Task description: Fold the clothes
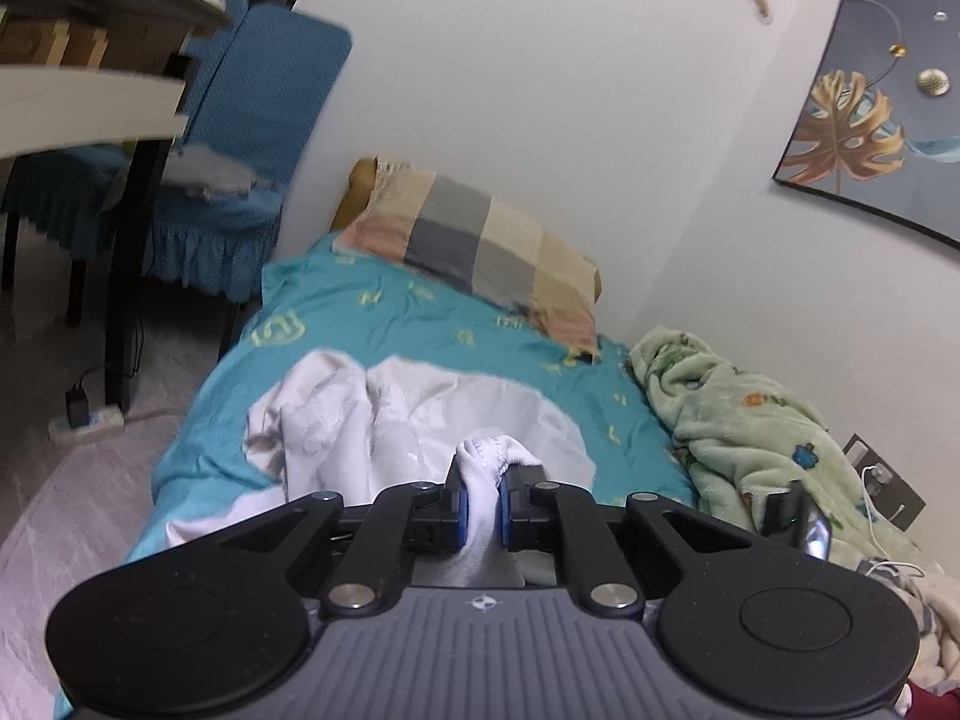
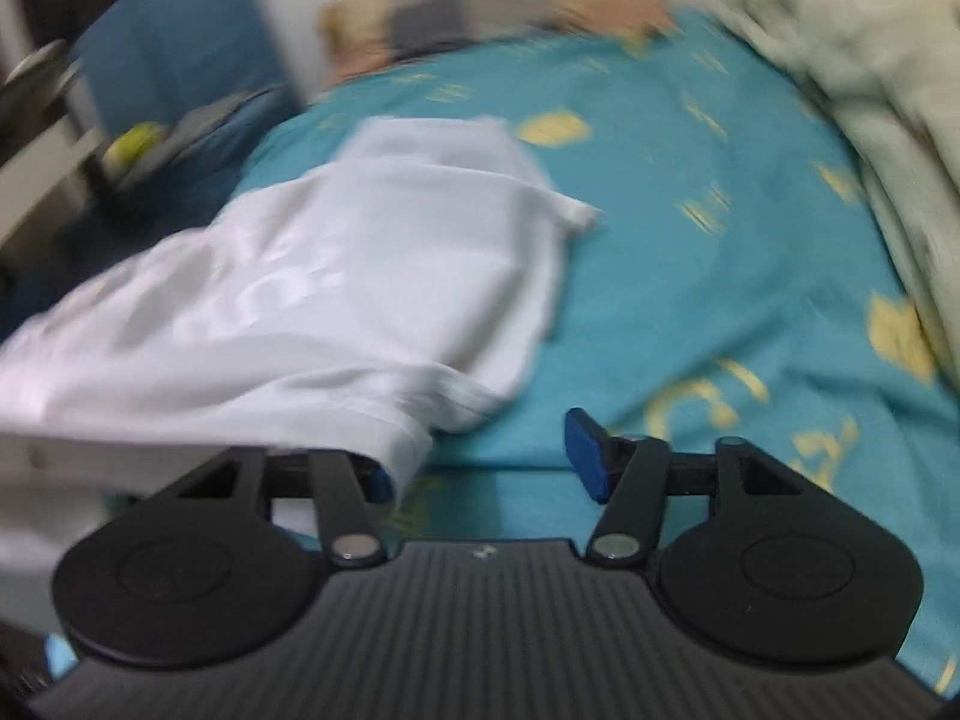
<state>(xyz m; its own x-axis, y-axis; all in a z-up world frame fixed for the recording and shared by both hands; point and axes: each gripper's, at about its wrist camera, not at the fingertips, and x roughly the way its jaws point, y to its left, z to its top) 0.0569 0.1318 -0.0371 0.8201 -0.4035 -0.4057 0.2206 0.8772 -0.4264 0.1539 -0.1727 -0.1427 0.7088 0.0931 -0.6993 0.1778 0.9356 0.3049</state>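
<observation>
A white garment (image 1: 384,414) lies crumpled on the teal bed sheet (image 1: 420,312). My left gripper (image 1: 482,495) is shut on a bunched hem of the garment, held a little above the bed. In the right wrist view the same white garment (image 2: 336,276) lies spread at the left on the sheet (image 2: 690,276). My right gripper (image 2: 480,456) is open wide; the garment's near edge drapes over its left finger (image 2: 375,480), and its right finger (image 2: 585,450) is bare above the sheet. The right view is motion-blurred.
A checked pillow (image 1: 480,240) lies at the head of the bed against the wall. A green fleece blanket (image 1: 750,438) is heaped along the right side. A blue-covered chair (image 1: 240,180) and a dark table leg (image 1: 132,276) stand left of the bed.
</observation>
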